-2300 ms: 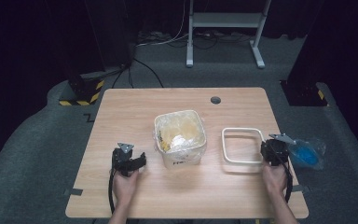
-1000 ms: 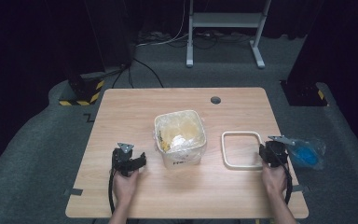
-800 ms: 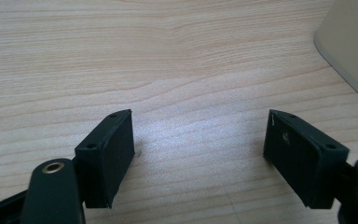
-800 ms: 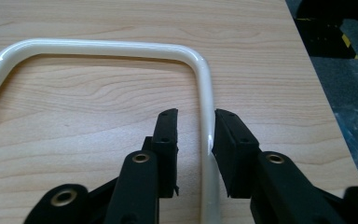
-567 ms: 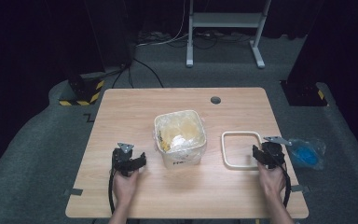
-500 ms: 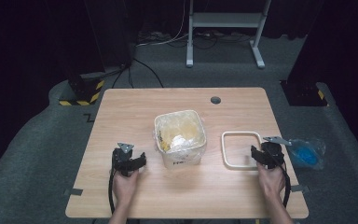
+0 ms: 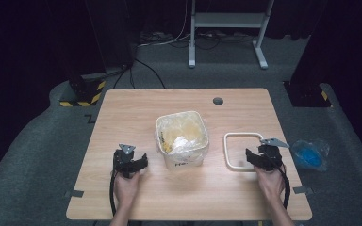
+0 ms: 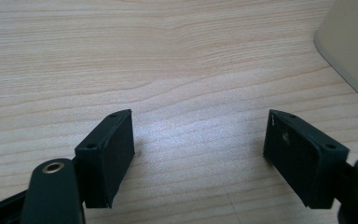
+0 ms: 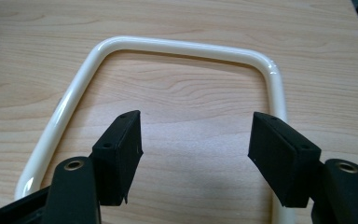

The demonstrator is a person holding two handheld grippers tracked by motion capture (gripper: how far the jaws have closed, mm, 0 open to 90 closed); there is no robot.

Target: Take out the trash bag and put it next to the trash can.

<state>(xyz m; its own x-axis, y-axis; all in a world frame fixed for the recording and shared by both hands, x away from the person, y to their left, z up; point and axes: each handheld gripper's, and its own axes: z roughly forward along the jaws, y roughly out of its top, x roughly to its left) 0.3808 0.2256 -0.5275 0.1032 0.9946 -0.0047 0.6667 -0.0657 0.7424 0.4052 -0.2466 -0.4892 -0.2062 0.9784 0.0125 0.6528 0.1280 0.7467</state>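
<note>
In the high view, the left gripper (image 7: 138,162) is seen resting on the counter (image 7: 136,113) left of the bin (image 7: 182,140); its fingers (image 8: 106,156) are shown spread over bare wood in its own view. The right gripper (image 7: 254,158) sits at the white ring (image 7: 229,153). Its 2 fingers (image 9: 120,154), just opened, stand spread, gripping nothing, within the ring's outline (image 9: 177,46). A blue bag (image 7: 310,154) lies beyond.

Surface: light wooden table (image 7: 136,113) with a round cable hole (image 7: 218,100) near its far edge.
Middle: cream bin lined with a plastic bag (image 7: 182,139).
Right: cream rounded-square ring (image 7: 227,155), flat on the wood.
Right edge: crumpled blue plastic bag (image 7: 310,154).
</note>
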